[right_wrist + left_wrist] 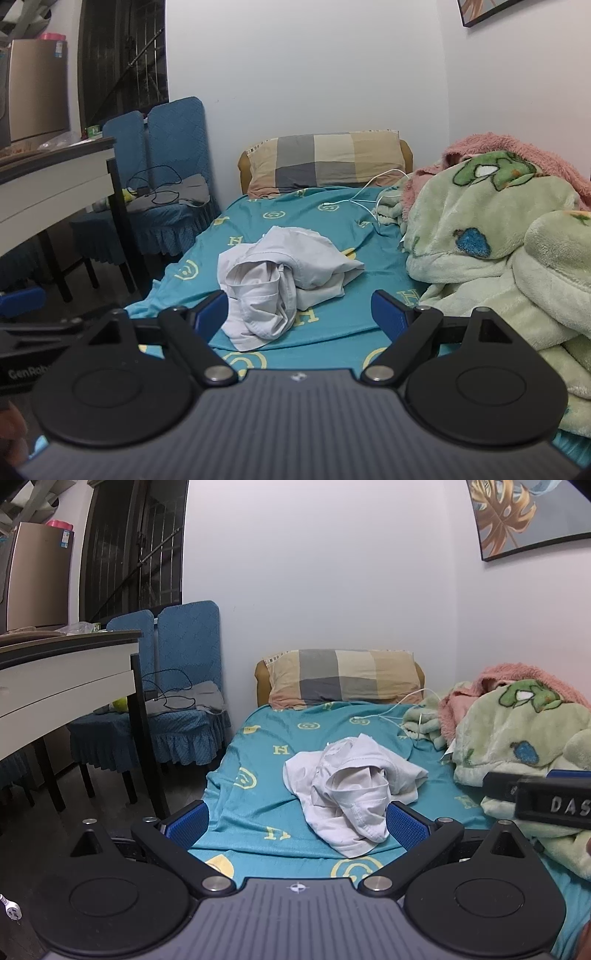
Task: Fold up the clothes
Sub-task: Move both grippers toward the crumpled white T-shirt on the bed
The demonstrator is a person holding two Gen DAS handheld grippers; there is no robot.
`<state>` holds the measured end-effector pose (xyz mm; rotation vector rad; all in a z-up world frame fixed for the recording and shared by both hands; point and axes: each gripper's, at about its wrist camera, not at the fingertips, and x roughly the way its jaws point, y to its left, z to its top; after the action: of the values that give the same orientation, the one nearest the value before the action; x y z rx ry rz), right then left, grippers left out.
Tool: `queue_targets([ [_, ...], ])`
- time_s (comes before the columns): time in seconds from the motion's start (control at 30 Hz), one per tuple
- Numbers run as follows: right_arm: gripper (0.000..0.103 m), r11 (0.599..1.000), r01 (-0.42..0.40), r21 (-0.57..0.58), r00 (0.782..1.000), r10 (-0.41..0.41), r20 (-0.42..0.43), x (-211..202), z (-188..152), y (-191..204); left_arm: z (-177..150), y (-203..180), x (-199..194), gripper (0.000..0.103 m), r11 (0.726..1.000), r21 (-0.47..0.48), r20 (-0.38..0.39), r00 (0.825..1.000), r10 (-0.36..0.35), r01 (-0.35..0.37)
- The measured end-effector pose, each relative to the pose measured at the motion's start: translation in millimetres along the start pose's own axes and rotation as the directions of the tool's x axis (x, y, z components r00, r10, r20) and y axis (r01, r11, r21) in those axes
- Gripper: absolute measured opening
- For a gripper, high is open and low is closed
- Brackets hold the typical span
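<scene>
A crumpled white garment (351,786) lies in a heap in the middle of the bed's teal sheet (258,775); it also shows in the right wrist view (280,280). My left gripper (297,821) is open and empty, held above the foot of the bed just short of the garment. My right gripper (299,314) is open and empty, also just short of the garment. The right gripper's body shows at the right edge of the left wrist view (546,797). The left gripper's blue finger shows at the left edge of the right wrist view (22,301).
A plaid pillow (343,675) lies at the head of the bed against the wall. A green and pink blanket pile (517,738) fills the bed's right side, with a white cable (399,709) beside it. A white table (66,672) and blue chairs (177,701) stand left.
</scene>
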<state>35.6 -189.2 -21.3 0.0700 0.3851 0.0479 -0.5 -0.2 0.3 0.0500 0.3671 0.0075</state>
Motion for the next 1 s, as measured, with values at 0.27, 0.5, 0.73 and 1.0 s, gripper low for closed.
queue_targets([
  [0.27, 0.086, 0.999, -0.007, 0.038, 1.0, 0.008, -0.007, 0.7, -4.3, 2.0, 3.9, 4.8, 9.6, 0.103, 1.0, -0.009, -0.041, 0.999, -0.015, 0.015],
  [0.5, 0.086, 0.999, -0.013, 0.037, 1.0, 0.013, -0.01, 3.5, -1.0, -1.3, 0.2, 3.1, 3.5, 0.103, 0.999, -0.032, -0.012, 1.0, -0.007, 0.007],
  [0.73, 0.086, 0.999, -0.011, 0.038, 1.0, 0.011, -0.01, 4.7, -1.2, -2.0, 2.2, 10.2, -2.1, 0.103, 0.998, -0.07, 0.005, 1.0, -0.003, 0.003],
  [1.0, 0.086, 0.999, -0.008, 0.036, 1.0, 0.009, -0.008, 4.8, -1.0, -0.7, 2.2, 8.8, -1.6, 0.103, 0.998, -0.061, 0.01, 1.0, 0.0, 0.001],
])
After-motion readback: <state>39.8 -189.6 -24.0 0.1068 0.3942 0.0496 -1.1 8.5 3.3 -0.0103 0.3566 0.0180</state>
